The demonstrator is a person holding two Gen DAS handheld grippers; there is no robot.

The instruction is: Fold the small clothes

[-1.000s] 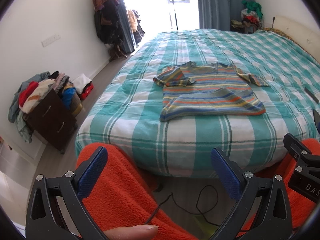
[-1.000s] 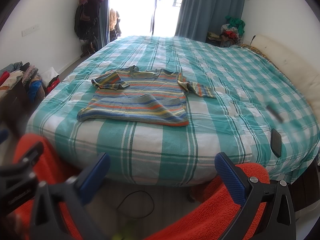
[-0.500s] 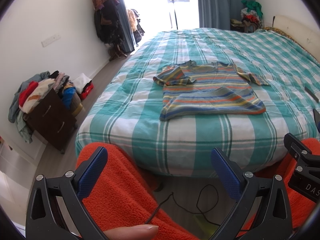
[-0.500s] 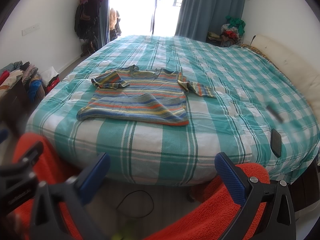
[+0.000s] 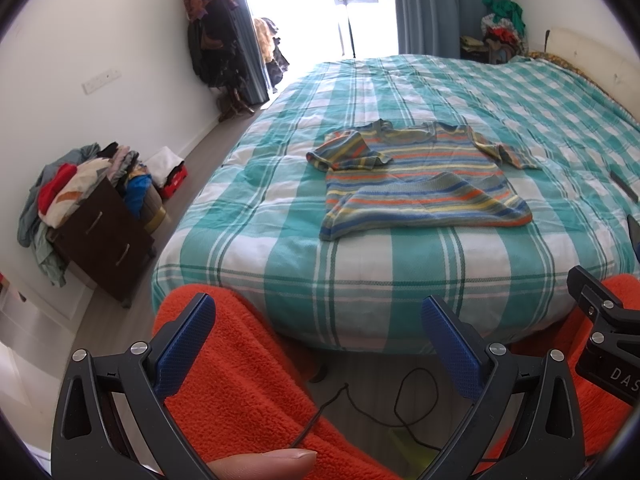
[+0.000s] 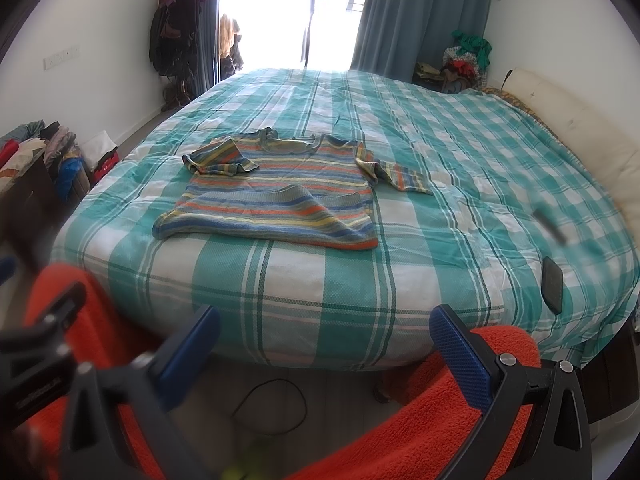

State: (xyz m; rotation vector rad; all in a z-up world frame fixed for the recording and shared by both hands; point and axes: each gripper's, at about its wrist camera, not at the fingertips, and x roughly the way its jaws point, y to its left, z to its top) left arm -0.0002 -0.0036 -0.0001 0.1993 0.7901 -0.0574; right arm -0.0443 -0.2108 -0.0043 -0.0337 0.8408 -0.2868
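Striped knit, blue, orange and yellow: the small shirt (image 5: 420,184) lies on the teal checked bed (image 5: 360,276), left sleeve tucked in, bottom hem turned up. From the left wrist view, the left claw (image 5: 318,334) hangs wide, empty, low over orange fleece (image 5: 248,392), well short of the mattress edge. Floor and a loose cable (image 5: 400,404) sit between claw and bed, so lift clear first.

Over to the right wrist view: the right claw (image 6: 324,340) is spread wide too, holding nothing. The shirt (image 6: 276,196) sits near the bed's near edge, its right sleeve (image 6: 404,178) still splayed outward. That sleeve looks the next fold; pinch its cuff, draw it across flat. Plenty of bare cover around, though a dark phone (image 6: 552,284) lies near the right edge.
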